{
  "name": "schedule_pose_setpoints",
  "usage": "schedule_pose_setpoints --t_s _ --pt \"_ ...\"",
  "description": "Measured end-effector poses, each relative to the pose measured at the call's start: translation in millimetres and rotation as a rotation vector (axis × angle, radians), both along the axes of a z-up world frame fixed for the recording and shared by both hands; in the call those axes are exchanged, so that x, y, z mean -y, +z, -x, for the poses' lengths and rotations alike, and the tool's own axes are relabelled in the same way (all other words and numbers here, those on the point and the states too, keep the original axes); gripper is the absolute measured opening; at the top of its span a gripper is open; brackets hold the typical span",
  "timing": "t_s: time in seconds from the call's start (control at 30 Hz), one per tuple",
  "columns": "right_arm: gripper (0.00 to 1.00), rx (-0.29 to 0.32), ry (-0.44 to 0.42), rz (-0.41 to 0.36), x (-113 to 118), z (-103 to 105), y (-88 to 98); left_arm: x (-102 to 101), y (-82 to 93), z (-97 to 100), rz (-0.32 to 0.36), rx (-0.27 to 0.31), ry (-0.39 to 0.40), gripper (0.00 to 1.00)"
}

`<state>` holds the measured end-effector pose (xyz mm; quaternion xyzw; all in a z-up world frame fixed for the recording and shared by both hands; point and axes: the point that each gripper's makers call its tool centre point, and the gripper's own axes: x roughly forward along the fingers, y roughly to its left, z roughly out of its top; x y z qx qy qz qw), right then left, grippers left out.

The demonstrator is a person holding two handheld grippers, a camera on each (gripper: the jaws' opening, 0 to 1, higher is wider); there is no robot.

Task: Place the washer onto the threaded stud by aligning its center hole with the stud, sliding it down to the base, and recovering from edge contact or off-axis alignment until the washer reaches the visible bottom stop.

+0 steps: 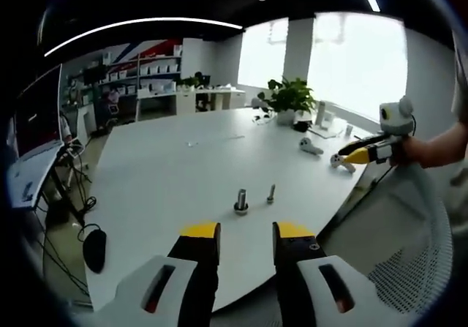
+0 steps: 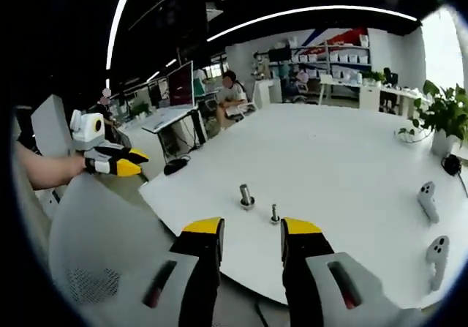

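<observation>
My left claw (image 1: 246, 241) is spread and empty off the tabletop's (image 1: 183, 166) near edge. Just inside that edge the washer sits on its stud (image 1: 240, 201), a bare bolt (image 1: 271, 193) beside it. My right claw (image 2: 252, 238) is spread too.

Two handheld grippers, black, yellow and pale grey.

The left gripper (image 1: 246, 243) had black jaws capped with yellow tips, rising from pale grey housings, each with a dark slot showing a red mark inside. The right gripper (image 2: 252, 239) was built the same way: yellow-tipped black jaws on pale grey bodies with slotted recesses. Seen from across the table, each gripper showed a yellow and black front, and the person's forearms were bare.
</observation>
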<state>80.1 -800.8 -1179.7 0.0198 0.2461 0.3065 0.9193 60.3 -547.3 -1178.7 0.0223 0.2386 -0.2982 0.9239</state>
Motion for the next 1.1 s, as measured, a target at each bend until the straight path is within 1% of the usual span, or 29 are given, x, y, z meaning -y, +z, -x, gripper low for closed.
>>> schedule_pose_setpoints --t_s 0.07,0.1,0.13,0.2,0.23,0.3,0.4,0.47,0.53,0.63,0.7,0.8,0.87,1.0,1.1 --pt "0.34 -0.019 0.008 0.014 0.8 1.1 -6.8 -1.3 2.2 -1.7 0.008 0.008 0.019 0.27" --pt "0.33 -0.05 0.029 0.037 -0.4 4.9 -14.1 -1.7 3.7 -2.1 0.01 0.016 0.026 0.28" --pt "0.33 -0.052 0.032 0.042 -2.2 5.2 -15.1 -2.3 3.6 -2.4 0.008 0.016 0.031 0.28" --pt "0.32 -0.026 0.042 0.052 -3.6 4.7 -11.9 -3.9 1.8 -2.7 0.01 0.007 0.041 0.28" --pt "0.32 -0.026 0.046 0.051 -4.0 4.8 -12.1 -4.4 1.4 -3.2 0.013 0.005 0.044 0.29" --pt "0.32 -0.052 0.058 0.046 -5.8 7.8 -15.4 -5.4 1.8 -4.1 0.015 0.006 0.055 0.3" --pt "0.32 -0.04 0.057 0.043 -4.8 7.1 -13.9 -4.4 0.1 -3.6 0.006 0.001 0.054 0.29" --pt "0.32 -0.046 0.055 0.039 -6.0 6.4 -13.8 -6.4 -0.9 -4.4 -0.002 -0.002 0.058 0.29" --pt "0.32 -0.052 0.06 0.047 -6.1 6.6 -16.3 -5.8 -0.1 -4.5 0.023 -0.009 0.055 0.29" --pt "0.32 -0.045 0.054 0.048 -5.1 6.5 -14.9 -2.3 -2.2 -2.4 0.024 -0.018 0.033 0.29" --pt "0.32 -0.056 0.053 0.045 -4.8 6.4 -16.2 -1.1 -2.5 -1.7 0.01 -0.015 0.026 0.29" --pt "0.32 -0.06 0.052 0.05 -4.0 7.2 -17.9 -5.5 0.9 -4.2 0.036 -0.008 0.053 0.29" --pt "0.32 -0.063 0.045 0.052 -2.4 6.2 -18.9 -6.7 1.1 -4.9 0.039 -0.006 0.059 0.29" --pt "0.31 -0.072 0.056 0.044 -5.0 8.1 -19.3 -3.4 -1.0 -3.6 0.028 -0.011 0.039 0.29" --pt "0.32 -0.08 0.053 0.04 -4.7 7.6 -20.3 -2.2 -1.9 -2.5 0.031 -0.022 0.034 0.29"
